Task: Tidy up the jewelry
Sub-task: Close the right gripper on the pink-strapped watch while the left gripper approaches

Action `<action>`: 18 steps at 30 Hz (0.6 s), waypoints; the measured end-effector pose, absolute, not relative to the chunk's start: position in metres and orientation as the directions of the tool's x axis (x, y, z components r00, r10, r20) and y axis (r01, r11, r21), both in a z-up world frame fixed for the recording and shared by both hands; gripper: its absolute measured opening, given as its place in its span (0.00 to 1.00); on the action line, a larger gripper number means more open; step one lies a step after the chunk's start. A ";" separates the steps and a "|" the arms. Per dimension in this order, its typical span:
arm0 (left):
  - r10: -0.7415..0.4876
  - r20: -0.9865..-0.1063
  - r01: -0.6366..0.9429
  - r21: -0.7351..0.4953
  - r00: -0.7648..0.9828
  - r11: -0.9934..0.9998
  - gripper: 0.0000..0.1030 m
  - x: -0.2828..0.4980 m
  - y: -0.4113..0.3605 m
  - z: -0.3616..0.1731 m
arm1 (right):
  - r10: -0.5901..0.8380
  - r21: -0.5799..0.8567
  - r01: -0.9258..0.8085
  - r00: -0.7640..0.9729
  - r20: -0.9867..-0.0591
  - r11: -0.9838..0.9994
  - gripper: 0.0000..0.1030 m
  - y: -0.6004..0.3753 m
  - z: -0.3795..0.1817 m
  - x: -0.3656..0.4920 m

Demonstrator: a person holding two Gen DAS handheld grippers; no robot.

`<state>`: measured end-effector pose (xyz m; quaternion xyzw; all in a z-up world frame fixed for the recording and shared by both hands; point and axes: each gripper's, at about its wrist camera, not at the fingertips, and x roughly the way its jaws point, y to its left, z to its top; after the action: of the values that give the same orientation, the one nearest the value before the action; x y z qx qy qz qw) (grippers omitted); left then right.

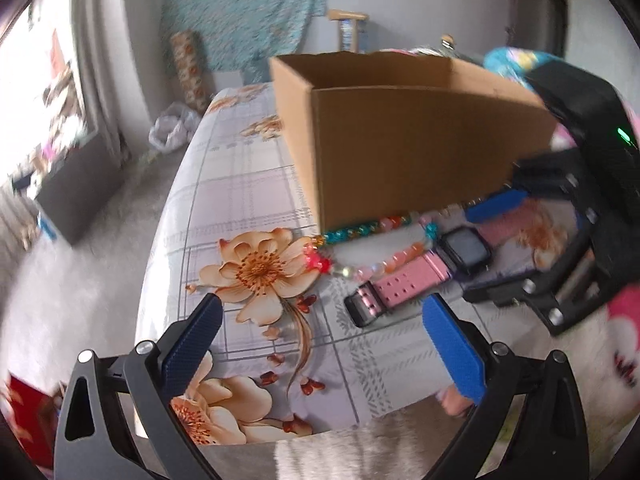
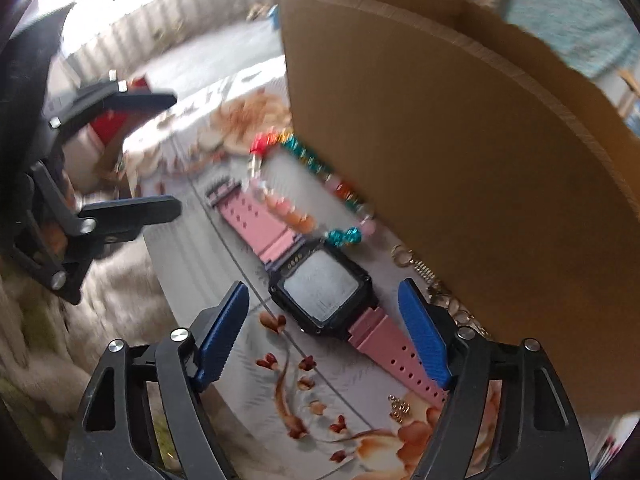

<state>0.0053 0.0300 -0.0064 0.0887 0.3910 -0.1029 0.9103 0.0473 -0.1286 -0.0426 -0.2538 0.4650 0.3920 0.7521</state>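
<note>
At the bottom of the right view, our right gripper (image 2: 322,330) is wide open around the pink watch (image 2: 324,294). Above it lies the bead bracelet (image 2: 304,184), against the cardboard box (image 2: 460,160). Our left gripper (image 1: 322,344) is wide open too, holding nothing.

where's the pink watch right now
The pink watch lies flat on the floral cloth between the right tool's open fingers, beside the cardboard box.

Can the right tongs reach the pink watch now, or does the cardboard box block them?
Probably yes. The right tongs are open just above the pink watch; the cardboard box stands beside it, not over it.
</note>
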 end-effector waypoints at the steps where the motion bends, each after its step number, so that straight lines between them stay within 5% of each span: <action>1: -0.113 -0.725 0.274 0.108 0.679 0.956 0.93 0.003 0.026 -0.008 | 0.353 -0.023 -0.840 0.253 -0.901 0.542 0.68 -0.128 -0.043 0.046; 4: -0.103 -0.718 0.326 0.179 0.688 0.928 0.90 -0.001 0.011 -0.014 | 0.357 -0.002 -0.857 0.217 -0.908 0.515 0.49 -0.131 -0.038 0.046; 13: -0.098 -0.688 0.433 0.334 0.720 0.837 0.81 0.001 -0.030 -0.021 | 0.406 0.147 -0.857 0.079 -0.910 0.494 0.48 -0.138 -0.035 0.087; 18: -0.085 -0.708 0.494 0.396 0.701 0.774 0.61 0.005 -0.047 -0.032 | 0.446 0.213 -0.853 0.027 -0.895 0.477 0.48 -0.152 -0.025 0.097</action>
<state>0.0052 -0.0474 -0.0323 0.2926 0.3495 -0.1654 0.8746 0.0974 -0.1524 -0.0254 -0.1976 0.5143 0.4714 0.6887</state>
